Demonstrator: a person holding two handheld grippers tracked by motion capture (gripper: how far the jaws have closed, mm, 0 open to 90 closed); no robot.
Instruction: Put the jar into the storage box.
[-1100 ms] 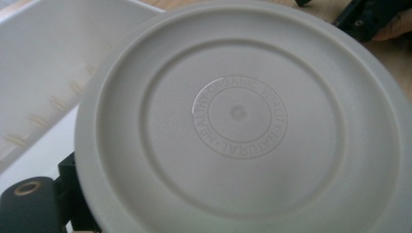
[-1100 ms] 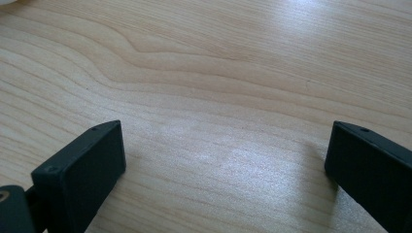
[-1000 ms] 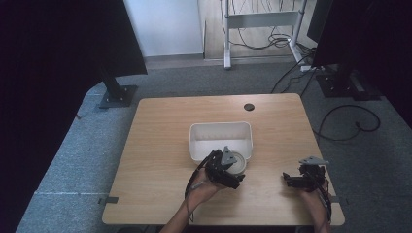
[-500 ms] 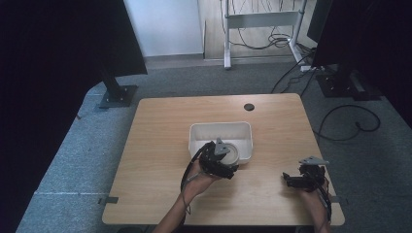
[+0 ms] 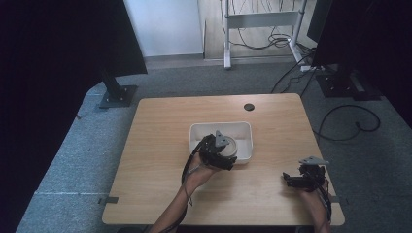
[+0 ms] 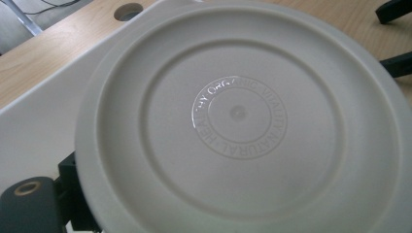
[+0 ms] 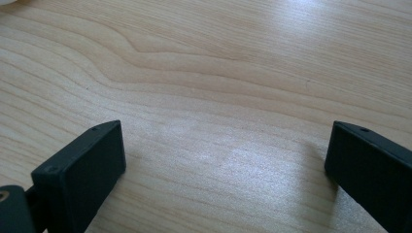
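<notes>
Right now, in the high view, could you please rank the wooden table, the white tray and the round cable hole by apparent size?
1. Wooden table, clearly largest.
2. White tray, far smaller, partly covered by the left gripper.
3. Round cable hole, smallest.

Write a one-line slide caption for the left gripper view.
Left gripper holds a round white lid over a white bin.

high: overhead, facing forward-down | gripper views: close on table [image 5: 160, 145]
</notes>
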